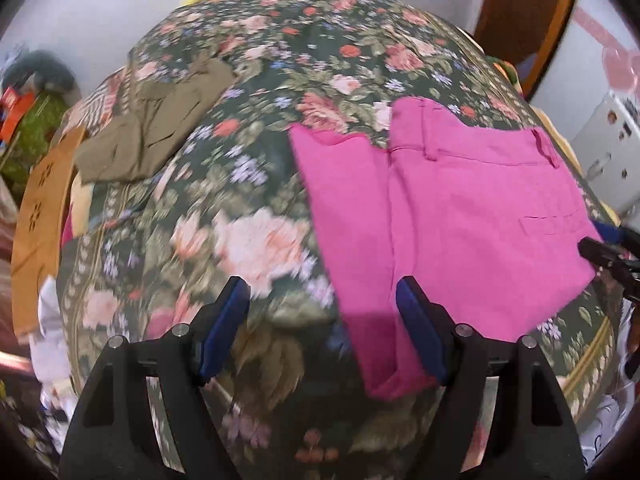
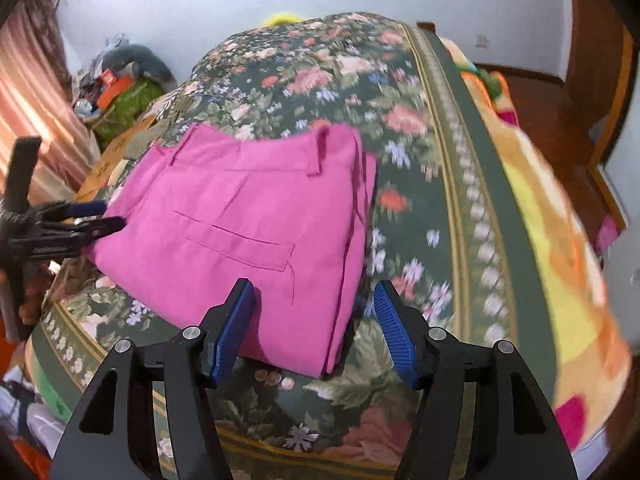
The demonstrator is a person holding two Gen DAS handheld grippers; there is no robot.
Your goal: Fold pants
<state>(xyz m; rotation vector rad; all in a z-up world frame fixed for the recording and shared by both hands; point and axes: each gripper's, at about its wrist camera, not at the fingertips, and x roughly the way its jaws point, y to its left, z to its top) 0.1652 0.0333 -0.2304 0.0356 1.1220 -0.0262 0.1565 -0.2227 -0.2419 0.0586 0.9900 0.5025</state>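
Floral bed [image 1: 256,240], pink pants [image 1: 460,216], olive garment [image 1: 156,128]

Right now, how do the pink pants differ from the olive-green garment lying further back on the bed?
The pink pants lie smooth and neatly folded, waistband and back pocket showing; the olive garment is rumpled, its folds uneven. The pink pants sit near both grippers, the left gripper open just short of them; the olive garment lies away towards the bed's far side. Colour differs plainly: bright pink against dull olive. Both rest on the floral bedspread.

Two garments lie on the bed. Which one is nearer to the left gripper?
The pink pants. They lie directly before the left gripper, partly between its open fingers. The olive garment lies far off, near the bed's left edge.
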